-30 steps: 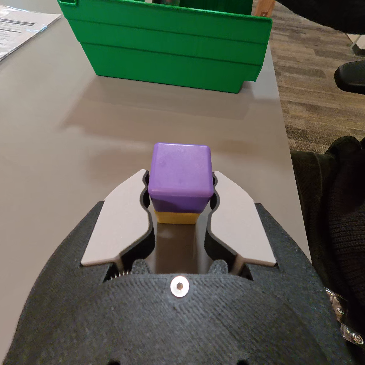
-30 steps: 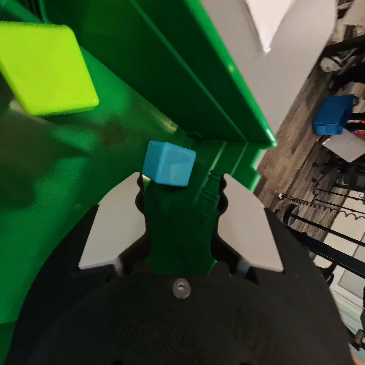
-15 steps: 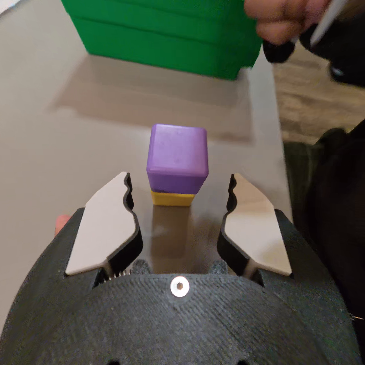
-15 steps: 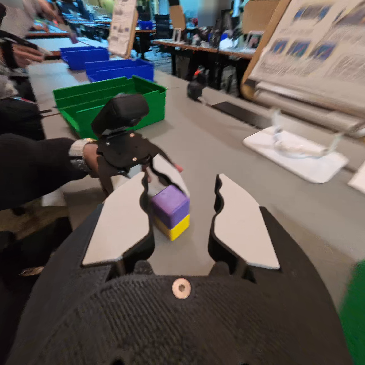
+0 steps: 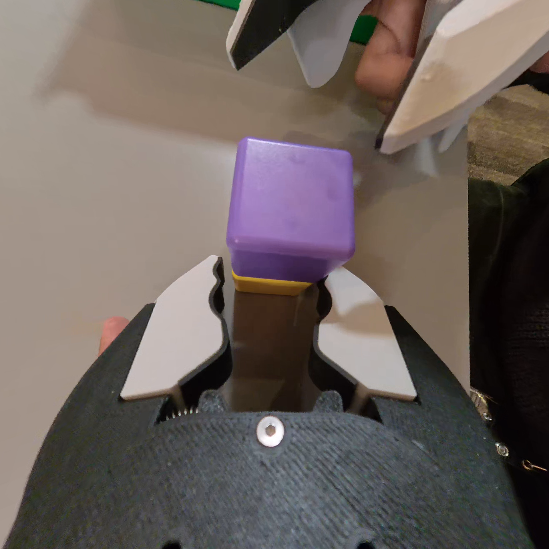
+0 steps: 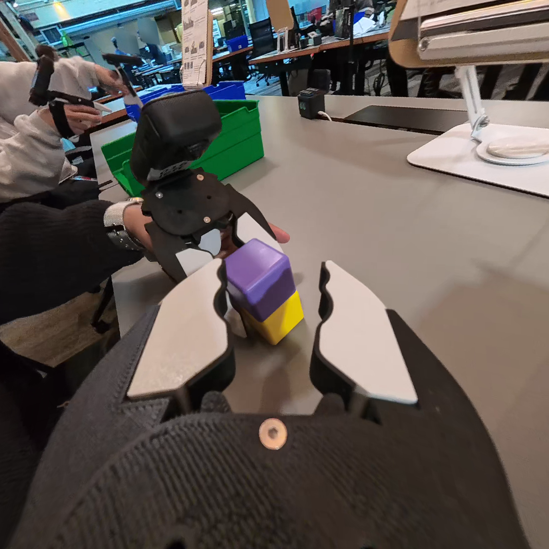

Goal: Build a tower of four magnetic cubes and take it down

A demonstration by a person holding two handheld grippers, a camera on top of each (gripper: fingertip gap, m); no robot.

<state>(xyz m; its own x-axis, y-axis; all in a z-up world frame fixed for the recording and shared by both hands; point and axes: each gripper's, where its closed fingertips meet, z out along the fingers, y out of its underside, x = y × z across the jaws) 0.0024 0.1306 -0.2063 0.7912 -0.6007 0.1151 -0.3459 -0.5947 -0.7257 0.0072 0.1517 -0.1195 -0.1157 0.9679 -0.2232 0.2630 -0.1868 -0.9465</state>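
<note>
Our left gripper (image 5: pixel 271 274) has its fingers squeezed onto the yellow plastic cube (image 5: pixel 269 285) at the centre of the left wrist frame, with the purple plastic cube (image 5: pixel 291 205) stacked right on top. Our right gripper (image 6: pixel 271 279) sits with its fingers spread wide, nothing between them yet; the two-cube stack shows just beyond its tips, mid-frame. Everything's on the grey table (image 6: pixel 386 237), and a green plastic bin (image 6: pixel 237 139) sits upper left of the right wrist frame.
</note>
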